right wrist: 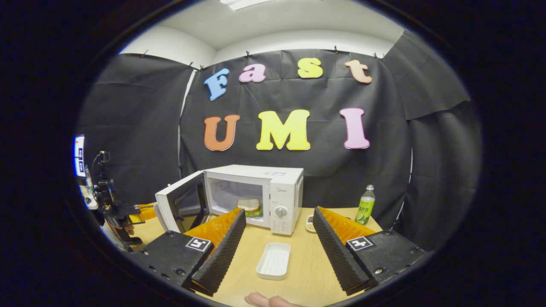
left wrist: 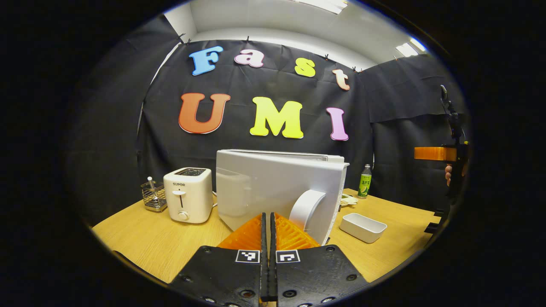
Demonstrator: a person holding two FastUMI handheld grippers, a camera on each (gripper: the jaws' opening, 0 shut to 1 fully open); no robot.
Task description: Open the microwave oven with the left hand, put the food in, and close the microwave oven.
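Observation:
The white microwave (right wrist: pixel 256 183) stands at the back of the wooden table with its door (right wrist: pixel 179 204) swung open to the left. A sandwich (right wrist: pixel 249 207) lies inside the cavity. My right gripper (right wrist: pixel 280 212) is open and holds nothing, back from the microwave above an empty white tray (right wrist: pixel 274 261). In the left gripper view I face the door's white outer side (left wrist: pixel 264 183), with its curved handle (left wrist: pixel 305 209) just right of my fingertips. My left gripper (left wrist: pixel 268 215) is shut with nothing between its fingers. It also appears as the left gripper (right wrist: pixel 115 209) behind the open door.
A white toaster (left wrist: pixel 187 194) and a wire rack (left wrist: pixel 152 196) stand left of the microwave. A green bottle (right wrist: pixel 366 205) and a small dish (right wrist: pixel 310 222) sit to its right. The right gripper (left wrist: pixel 443 153), with a hand on it, hangs at the far right. A finger (right wrist: pixel 268 300) shows at the table's near edge.

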